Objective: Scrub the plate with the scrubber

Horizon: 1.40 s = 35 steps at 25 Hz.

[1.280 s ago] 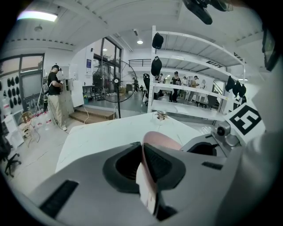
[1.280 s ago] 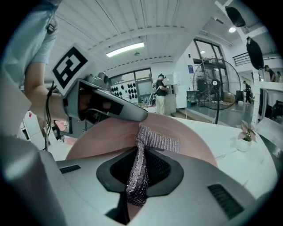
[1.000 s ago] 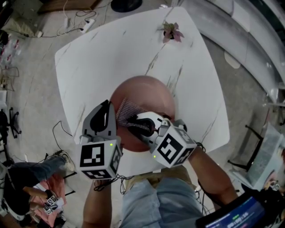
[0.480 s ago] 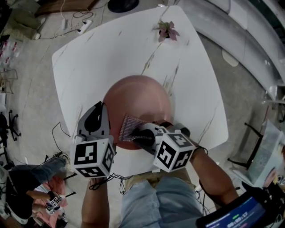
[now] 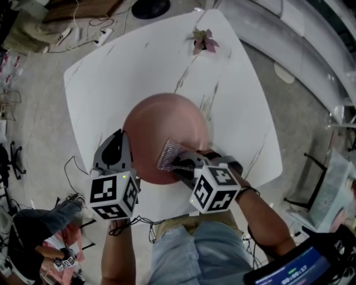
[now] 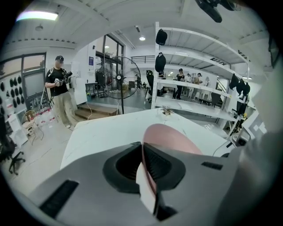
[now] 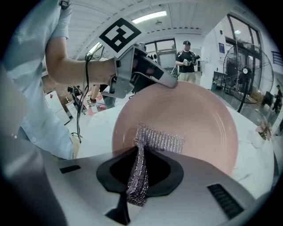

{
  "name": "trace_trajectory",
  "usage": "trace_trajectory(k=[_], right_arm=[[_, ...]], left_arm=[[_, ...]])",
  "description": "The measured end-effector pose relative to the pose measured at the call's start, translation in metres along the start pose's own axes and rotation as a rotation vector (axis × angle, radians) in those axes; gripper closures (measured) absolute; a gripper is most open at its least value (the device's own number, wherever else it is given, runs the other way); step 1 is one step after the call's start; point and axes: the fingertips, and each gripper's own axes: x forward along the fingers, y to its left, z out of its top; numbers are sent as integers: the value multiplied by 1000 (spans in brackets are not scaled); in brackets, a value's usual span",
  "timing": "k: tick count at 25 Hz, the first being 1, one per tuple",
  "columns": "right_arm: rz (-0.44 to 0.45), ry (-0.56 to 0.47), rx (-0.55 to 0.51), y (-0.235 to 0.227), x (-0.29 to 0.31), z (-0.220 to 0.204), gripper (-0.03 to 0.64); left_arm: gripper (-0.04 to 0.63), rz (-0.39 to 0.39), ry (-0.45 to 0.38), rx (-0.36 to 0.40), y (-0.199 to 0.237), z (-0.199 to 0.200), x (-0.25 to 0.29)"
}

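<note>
A pink plate (image 5: 161,131) is held tilted over the white table (image 5: 139,61). My left gripper (image 5: 119,158) is shut on its left rim; in the left gripper view the plate (image 6: 170,137) runs edge-on between the jaws of the left gripper (image 6: 148,172). My right gripper (image 5: 183,165) is shut on a silvery mesh scrubber (image 5: 169,155), which lies against the plate's near inner face. In the right gripper view the scrubber (image 7: 154,141) spreads flat on the plate (image 7: 190,114), its tail pinched in the right gripper (image 7: 138,181).
A small pink potted plant (image 5: 203,40) stands at the table's far edge. Cables (image 5: 83,33) and a fan base (image 5: 150,6) lie on the floor beyond the table. A person (image 6: 59,97) stands in the distance at left. Shelving (image 6: 199,88) runs behind the table.
The scrubber has slid rightward across the plate's near part with my right gripper. The plate and left gripper have shifted slightly left and down in the view.
</note>
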Motion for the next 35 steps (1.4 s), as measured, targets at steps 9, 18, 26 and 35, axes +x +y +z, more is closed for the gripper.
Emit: trace_trajectory(k=[9, 18, 26, 35], right_arm=[[-247, 86, 36, -45, -18, -9, 558], [-422, -12, 151, -84, -48, 5, 559], [-460, -49, 165, -96, -50, 19, 558], [-467, -75, 186, -103, -56, 30, 558]], left_arm=[[577, 1, 0, 14, 3, -3, 4], [577, -12, -20, 17, 10, -11, 16], [574, -26, 26, 9, 17, -37, 32], [561, 17, 73, 16, 26, -62, 40]])
